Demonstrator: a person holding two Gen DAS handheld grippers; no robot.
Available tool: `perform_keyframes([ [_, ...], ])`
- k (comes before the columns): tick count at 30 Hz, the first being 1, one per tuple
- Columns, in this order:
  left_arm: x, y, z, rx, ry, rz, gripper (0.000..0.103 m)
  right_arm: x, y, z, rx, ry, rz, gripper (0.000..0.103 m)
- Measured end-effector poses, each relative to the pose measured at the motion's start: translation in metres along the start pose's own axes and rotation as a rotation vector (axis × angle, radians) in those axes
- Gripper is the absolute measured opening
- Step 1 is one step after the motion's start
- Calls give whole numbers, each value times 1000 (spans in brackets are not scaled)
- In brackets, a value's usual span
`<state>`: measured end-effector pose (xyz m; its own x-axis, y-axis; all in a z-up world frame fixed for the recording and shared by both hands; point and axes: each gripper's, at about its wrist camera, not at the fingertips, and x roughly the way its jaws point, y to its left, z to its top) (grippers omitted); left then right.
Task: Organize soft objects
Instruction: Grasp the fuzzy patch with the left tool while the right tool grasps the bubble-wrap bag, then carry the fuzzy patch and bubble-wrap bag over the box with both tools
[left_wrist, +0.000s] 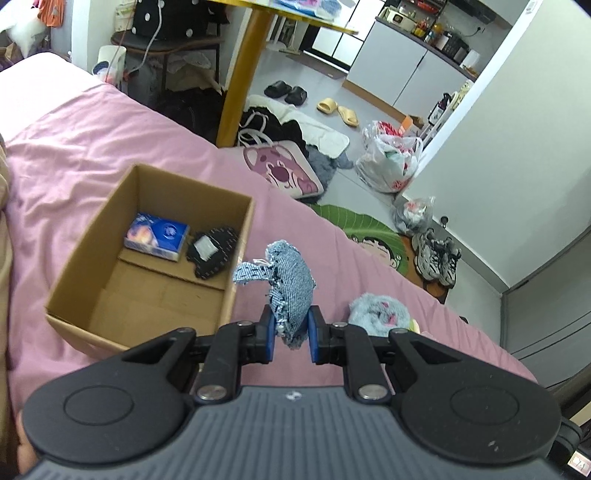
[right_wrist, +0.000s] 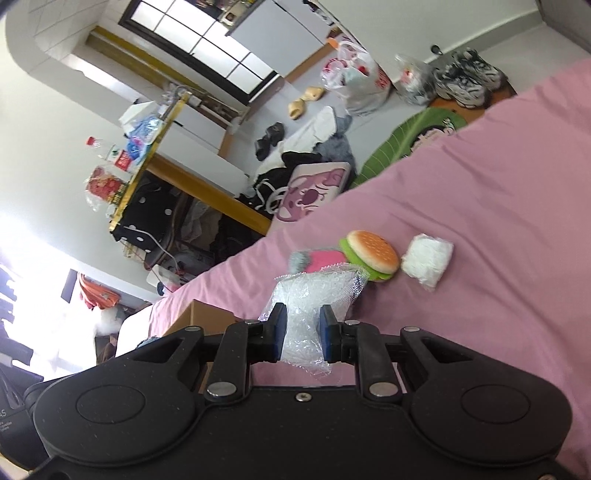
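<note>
Mid-sort on a pink bed (left_wrist: 110, 122): the left tool (left_wrist: 291, 334) is clenched on a denim pouch (left_wrist: 291, 284), held just beside the open cardboard box (left_wrist: 70, 266); the right tool (right_wrist: 303, 332) grips a clear plastic bag (right_wrist: 314, 291). Next, the pouch likely needs carrying over the box rim and releasing; a fuzzy blue toy (left_wrist: 378, 314) awaits.

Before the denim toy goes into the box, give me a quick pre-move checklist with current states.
1. Left gripper shut on denim toy: ok.
2. Right gripper shut on clear bag: ok.
3. Box open on top, bare floor space free: ok.
4. Toy over the box opening: not ok, it sits right of the box wall.
5. Tissue pack and black item at the box's far end, clear of the free floor: ok.
6. Right gripper's distance from the box: cannot tell.
</note>
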<state>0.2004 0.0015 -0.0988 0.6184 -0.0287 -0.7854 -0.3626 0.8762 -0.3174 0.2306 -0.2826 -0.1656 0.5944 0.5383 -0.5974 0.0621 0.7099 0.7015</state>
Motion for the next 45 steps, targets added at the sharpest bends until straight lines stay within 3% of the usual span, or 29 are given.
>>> perform_keyframes([
  [25, -14, 86, 46, -125, -94, 66, 17, 14, 79, 6, -185, -22, 63, 19],
  [35, 10, 118, 45, -221, -64, 74, 17, 43, 117, -3, -260, 19, 79, 19],
  [45, 34, 130, 44, -243, -13, 63, 17, 75, 142, -15, -309, 66, 73, 19],
])
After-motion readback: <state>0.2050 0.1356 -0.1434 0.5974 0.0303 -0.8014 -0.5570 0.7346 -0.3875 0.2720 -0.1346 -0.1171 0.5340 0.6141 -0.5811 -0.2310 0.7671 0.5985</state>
